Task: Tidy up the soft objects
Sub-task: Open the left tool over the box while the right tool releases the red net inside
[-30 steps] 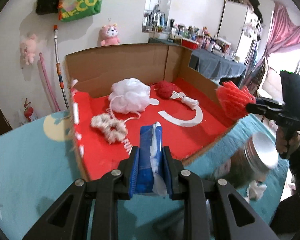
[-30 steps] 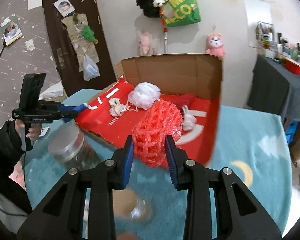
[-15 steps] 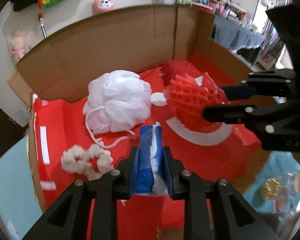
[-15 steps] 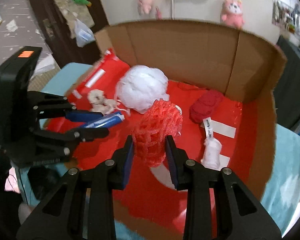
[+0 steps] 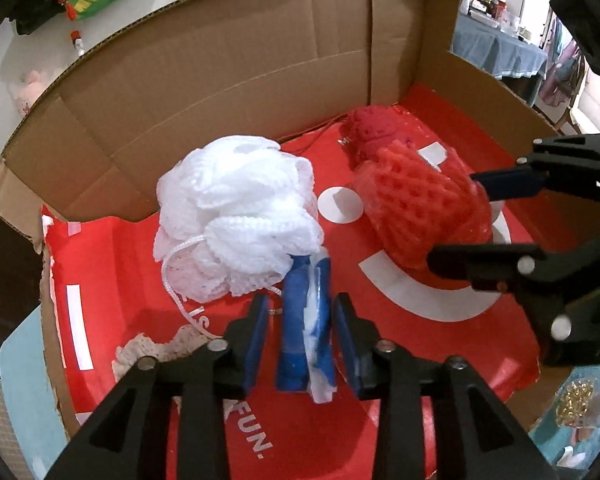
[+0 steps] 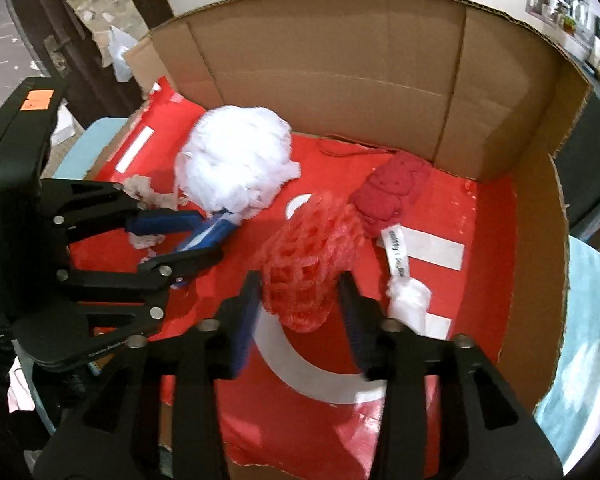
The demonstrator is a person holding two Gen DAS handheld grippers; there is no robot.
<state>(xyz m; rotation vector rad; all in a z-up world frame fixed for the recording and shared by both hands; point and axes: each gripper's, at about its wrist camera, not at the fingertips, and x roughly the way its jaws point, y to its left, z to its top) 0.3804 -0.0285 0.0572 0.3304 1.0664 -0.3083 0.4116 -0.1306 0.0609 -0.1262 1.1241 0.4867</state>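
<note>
Both grippers are inside the cardboard box [image 5: 236, 60], over its red floor. My left gripper [image 5: 300, 336] is open; a blue and white tissue pack [image 5: 305, 332] lies between its spread fingers, touching the white bath pouf [image 5: 236, 220]. My right gripper [image 6: 300, 312] is open around a red foam net [image 6: 308, 264], which rests on the box floor. In the left wrist view the net [image 5: 420, 208] lies between the right gripper's fingers [image 5: 508, 184]. In the right wrist view the pack [image 6: 204, 236] lies between the left gripper's fingers.
A red knitted piece [image 6: 392, 192] lies at the back of the box, with a white rolled cloth [image 6: 408, 304] to the right and a cream scrunchie [image 5: 148, 352] at the front left. The box wall [image 6: 340, 60] rises behind. A teal tablecloth [image 6: 580, 320] surrounds the box.
Both grippers moved deeper into the box and opened. The tissue pack and the red foam net were let go and now lie on the red floor.
</note>
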